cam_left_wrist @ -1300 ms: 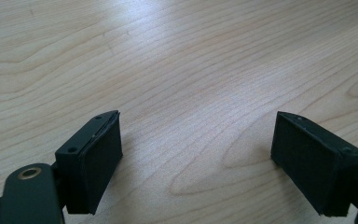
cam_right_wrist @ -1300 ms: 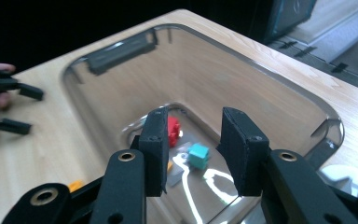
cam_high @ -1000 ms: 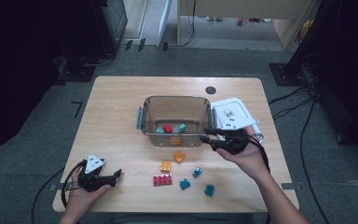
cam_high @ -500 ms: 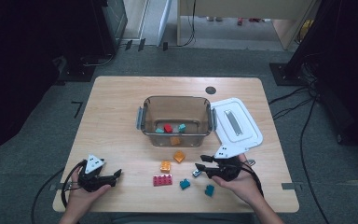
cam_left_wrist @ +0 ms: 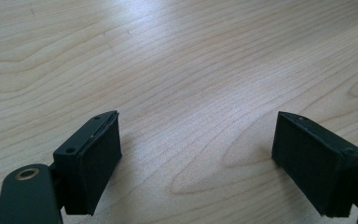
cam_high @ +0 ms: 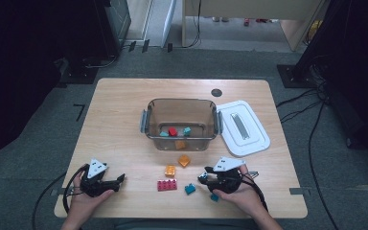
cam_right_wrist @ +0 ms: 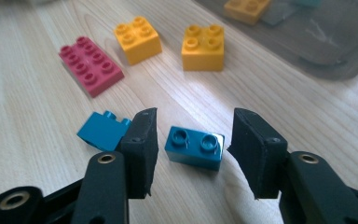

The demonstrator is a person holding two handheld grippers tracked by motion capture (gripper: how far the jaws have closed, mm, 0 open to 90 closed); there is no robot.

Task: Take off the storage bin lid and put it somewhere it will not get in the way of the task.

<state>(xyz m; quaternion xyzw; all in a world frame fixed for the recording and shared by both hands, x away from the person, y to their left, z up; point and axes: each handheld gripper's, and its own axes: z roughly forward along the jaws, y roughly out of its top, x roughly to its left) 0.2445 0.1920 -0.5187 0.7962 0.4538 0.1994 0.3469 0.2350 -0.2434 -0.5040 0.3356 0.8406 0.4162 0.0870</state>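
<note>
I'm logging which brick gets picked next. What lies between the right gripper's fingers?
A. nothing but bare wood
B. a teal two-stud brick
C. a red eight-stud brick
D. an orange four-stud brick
B: in the right gripper view the teal two-stud brick sits on the table between the right gripper's fingers, with gaps on both sides, so it is not yet clamped.

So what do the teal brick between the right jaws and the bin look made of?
Teal brick: hard moulded plastic by the look, glossy, with crisp studs and a bright glint on its edge. Bin: likely clear, smoke-tinted plastic, since the bricks inside show through its walls.
</note>
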